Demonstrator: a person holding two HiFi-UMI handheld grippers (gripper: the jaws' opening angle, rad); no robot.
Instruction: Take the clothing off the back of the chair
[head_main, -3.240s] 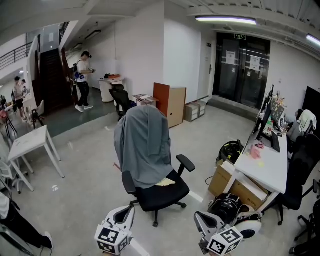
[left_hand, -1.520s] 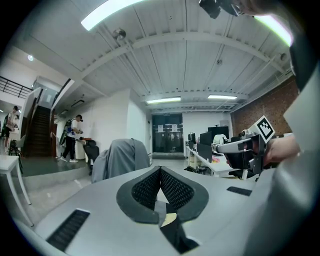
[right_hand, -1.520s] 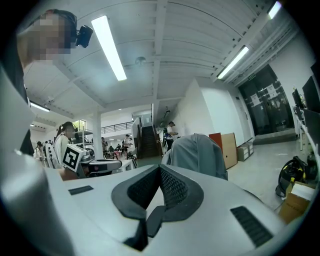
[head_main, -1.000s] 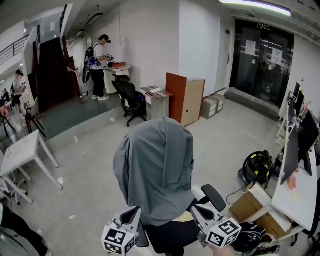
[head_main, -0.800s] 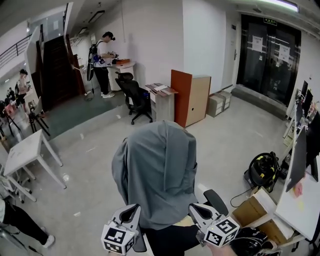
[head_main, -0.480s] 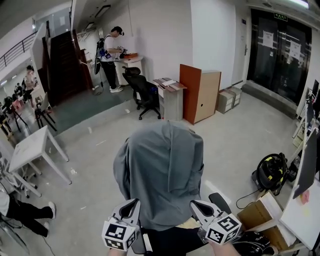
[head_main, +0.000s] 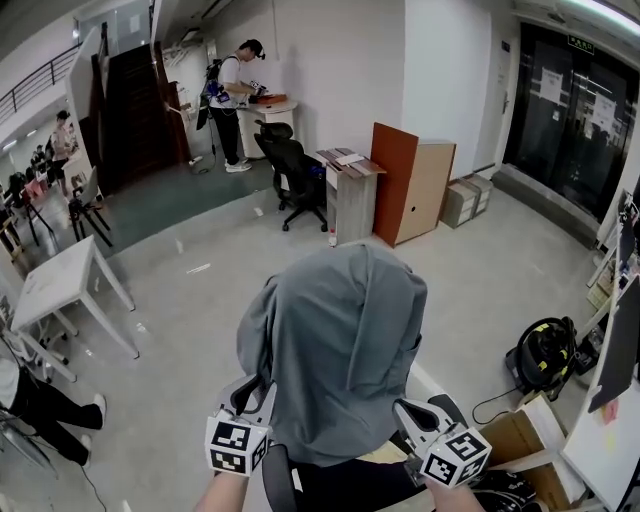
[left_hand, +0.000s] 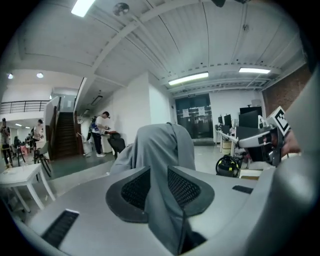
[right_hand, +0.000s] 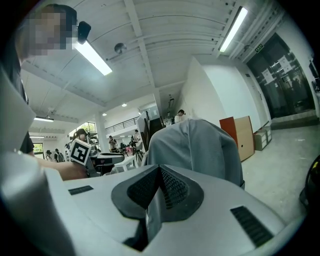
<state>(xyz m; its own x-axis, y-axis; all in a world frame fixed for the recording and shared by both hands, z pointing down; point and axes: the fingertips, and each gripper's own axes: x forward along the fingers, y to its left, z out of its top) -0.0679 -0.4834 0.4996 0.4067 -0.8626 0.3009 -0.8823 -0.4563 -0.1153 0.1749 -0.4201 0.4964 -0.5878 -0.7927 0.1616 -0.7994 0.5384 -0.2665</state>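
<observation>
A grey garment (head_main: 340, 350) hangs draped over the back of a black office chair (head_main: 335, 488), covering the backrest completely. My left gripper (head_main: 250, 388) is at the garment's lower left edge; its jaws are opening by a narrow gap. In the left gripper view the garment (left_hand: 161, 145) shows through that gap in the left gripper (left_hand: 159, 172), and the pads do not press on it. My right gripper (head_main: 418, 410) is shut at the garment's lower right edge, beside the chair's armrest. In the right gripper view the garment (right_hand: 200, 145) stands just beyond the right gripper (right_hand: 159, 170).
A white table (head_main: 60, 285) stands at the left, with a person's legs (head_main: 35, 400) below it. Behind the chair are another black chair (head_main: 295, 175) and an orange cabinet (head_main: 410, 185). A black and yellow vacuum (head_main: 545, 355) and a cardboard box (head_main: 520, 440) sit at the right.
The chair with the garment has come closer and lower in the head view. Both grippers have moved forward to the garment's lower edges.
</observation>
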